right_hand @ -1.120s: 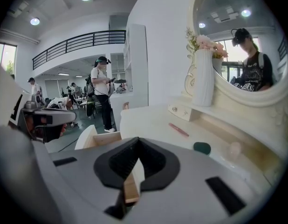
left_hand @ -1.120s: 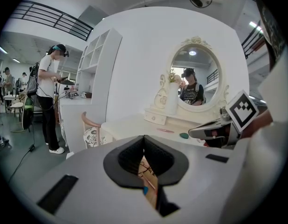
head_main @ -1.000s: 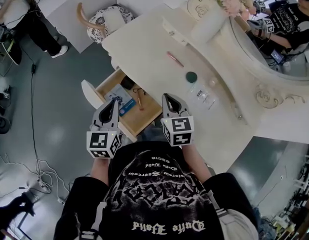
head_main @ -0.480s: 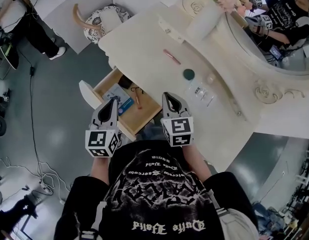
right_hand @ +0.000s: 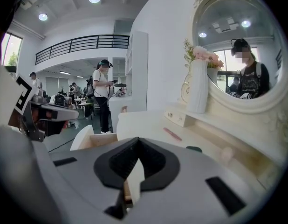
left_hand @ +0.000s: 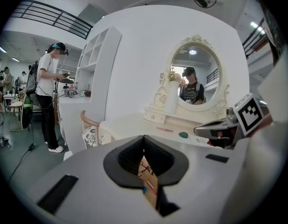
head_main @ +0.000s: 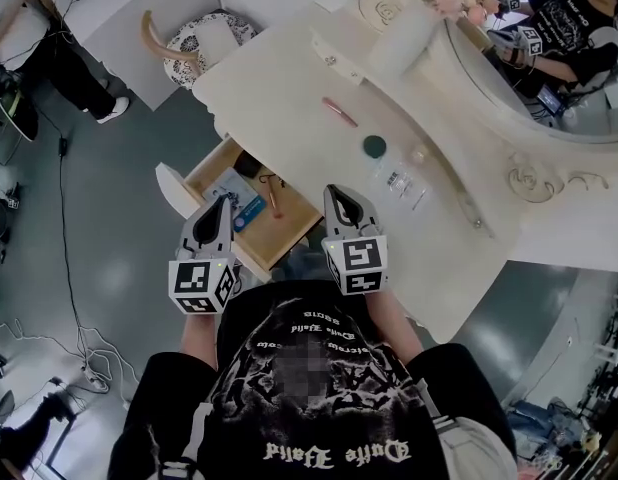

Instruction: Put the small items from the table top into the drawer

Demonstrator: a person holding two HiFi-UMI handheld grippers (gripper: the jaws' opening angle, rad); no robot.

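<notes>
Step in hand: by my reading you are between carries, with both grippers near the open drawer's near edge and nothing in either.
Left gripper [head_main: 221, 205]: jaws together and empty, above the near-left corner of the drawer [head_main: 294, 223].
Right gripper [head_main: 334, 193]: jaws pressed together and empty, at the drawer's near-right corner.
In the drawer: a pair of glasses [head_main: 274, 180], a blue card [head_main: 251, 213] and a thin pinkish stick [head_main: 277, 203].
Left on the table top [head_main: 279, 78]: all lie beyond the drawer.
- Pink stick [head_main: 339, 113]: farthest back.
- Dark green lid [head_main: 374, 147]: nearer.
- Small pale round piece [head_main: 420, 155]: just beside the lid.
- Clear little bottles [head_main: 397, 182]: nearest your right gripper.
Next move: probably the right gripper's. Open its jaws first, reach past the drawer to the bottles or the lid, and close low on one piece. The bottles sit close together, so take one from the edge.
</notes>
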